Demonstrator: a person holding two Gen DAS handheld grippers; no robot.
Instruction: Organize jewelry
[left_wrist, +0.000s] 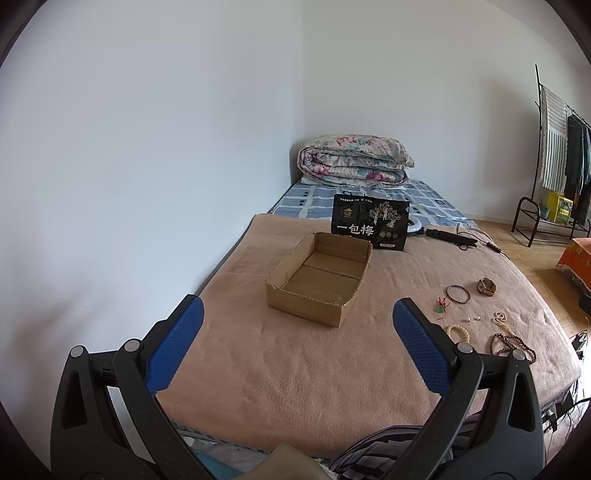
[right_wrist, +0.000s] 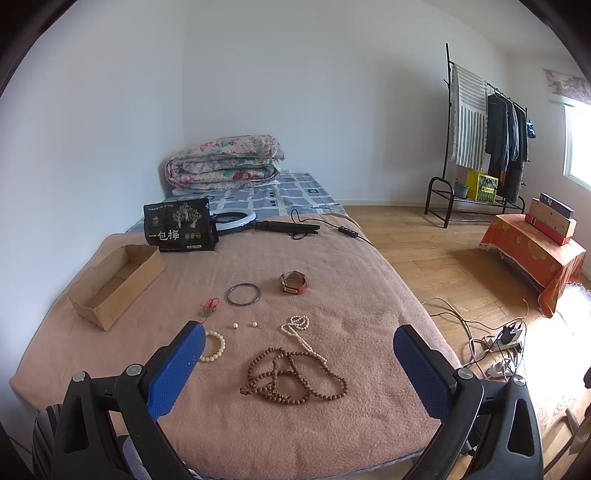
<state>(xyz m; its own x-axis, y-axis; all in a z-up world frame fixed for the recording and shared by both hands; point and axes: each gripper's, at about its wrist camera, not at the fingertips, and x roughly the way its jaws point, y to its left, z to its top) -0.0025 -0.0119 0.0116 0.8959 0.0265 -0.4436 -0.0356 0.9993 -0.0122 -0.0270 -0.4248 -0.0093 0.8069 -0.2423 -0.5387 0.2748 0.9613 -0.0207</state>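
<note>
Both our tools, left tool (left_wrist: 298, 334) and right tool (right_wrist: 299, 354), spread apart, empty. Risk: brown bead strand (right_wrist: 293, 376) overlaps pearl necklace (right_wrist: 301, 334); lifting one may drag other, missing cardboard box (right_wrist: 116, 282).

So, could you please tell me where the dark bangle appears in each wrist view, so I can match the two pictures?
Left wrist view: the dark bangle lies at right of centre on the blanket, beyond the right fingertip.
Right wrist view: it lies near the centre, beyond and between the open fingers.
Shared landmark: the cardboard box, left of the bangle in both.
</note>
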